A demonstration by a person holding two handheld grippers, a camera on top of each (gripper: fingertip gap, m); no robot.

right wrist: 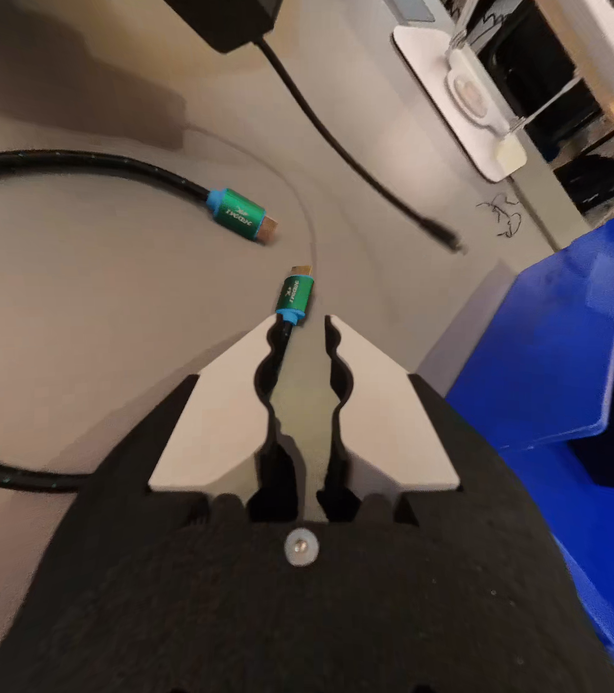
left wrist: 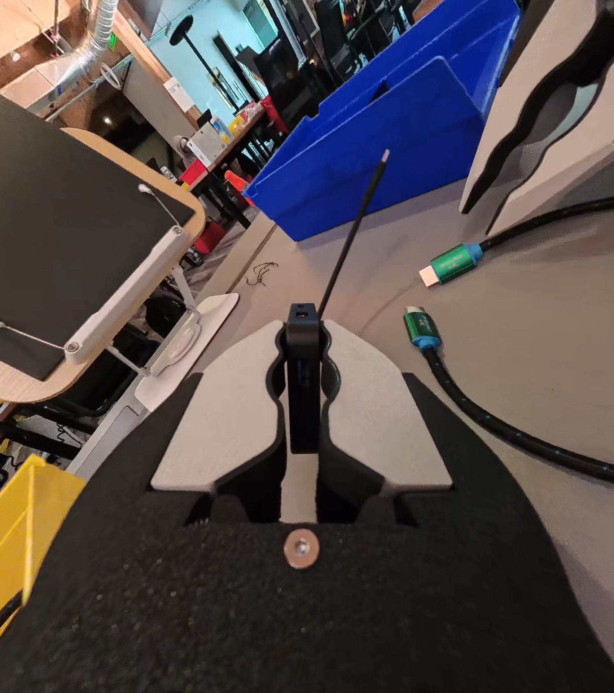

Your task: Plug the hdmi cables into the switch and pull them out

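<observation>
Your L gripper point(left wrist: 302, 330) clamped the switch point(left wrist: 302, 378) edge-up; your R gripper point(right wrist: 301, 318) was unclenched, nearer the HDMI plug point(right wrist: 294, 292) just ahead on the table point(right wrist: 92, 318), long axis w/ fingers.

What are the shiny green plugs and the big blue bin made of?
The green plugs look like coloured metal: a satin sheen, with gold-looking tips. Their cables seem covered in woven fabric, black with blue flecks. The blue bin looks like smooth moulded plastic, glossy and evenly coloured.

left tongs point(left wrist: 302, 326) clamped shut, right tongs point(right wrist: 301, 318) parted
</observation>
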